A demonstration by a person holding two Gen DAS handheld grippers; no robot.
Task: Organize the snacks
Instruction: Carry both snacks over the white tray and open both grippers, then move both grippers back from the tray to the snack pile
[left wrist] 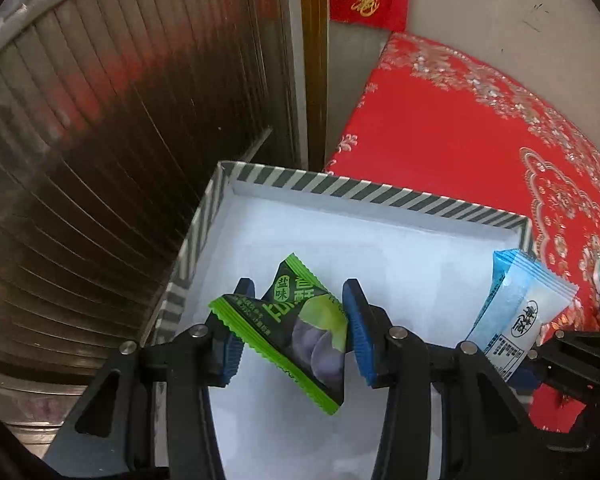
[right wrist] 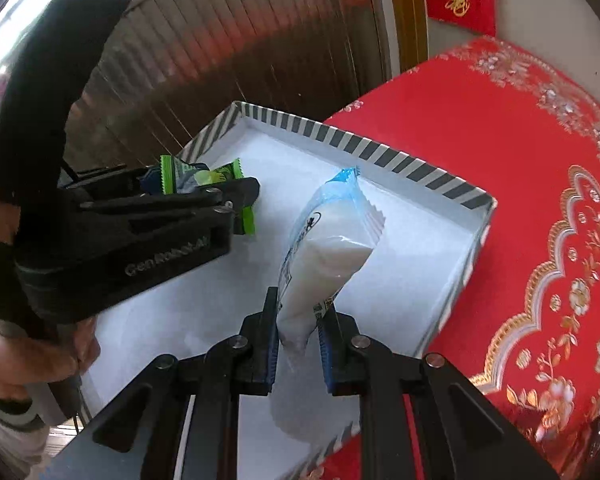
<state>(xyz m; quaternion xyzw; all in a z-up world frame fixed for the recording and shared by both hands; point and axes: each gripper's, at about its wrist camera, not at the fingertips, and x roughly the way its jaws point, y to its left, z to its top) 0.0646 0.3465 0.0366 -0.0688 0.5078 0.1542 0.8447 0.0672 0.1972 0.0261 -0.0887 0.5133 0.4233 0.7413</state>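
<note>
only the right wrist view shows the person's gloved hand point(right wrist: 4, 272) on the left gripper point(left wrist: 288, 332). it clamps a green snack packet point(left wrist: 296, 324) over the striped box point(left wrist: 380, 194), while the right gripper point(right wrist: 299, 340) pinches a blue-white packet point(right wrist: 328, 248) (upright) over the same box.

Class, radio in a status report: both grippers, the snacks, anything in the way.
Left gripper shut on green snack. Right gripper shut on blue snack. Both above striped box. Nothing blocking.
</note>
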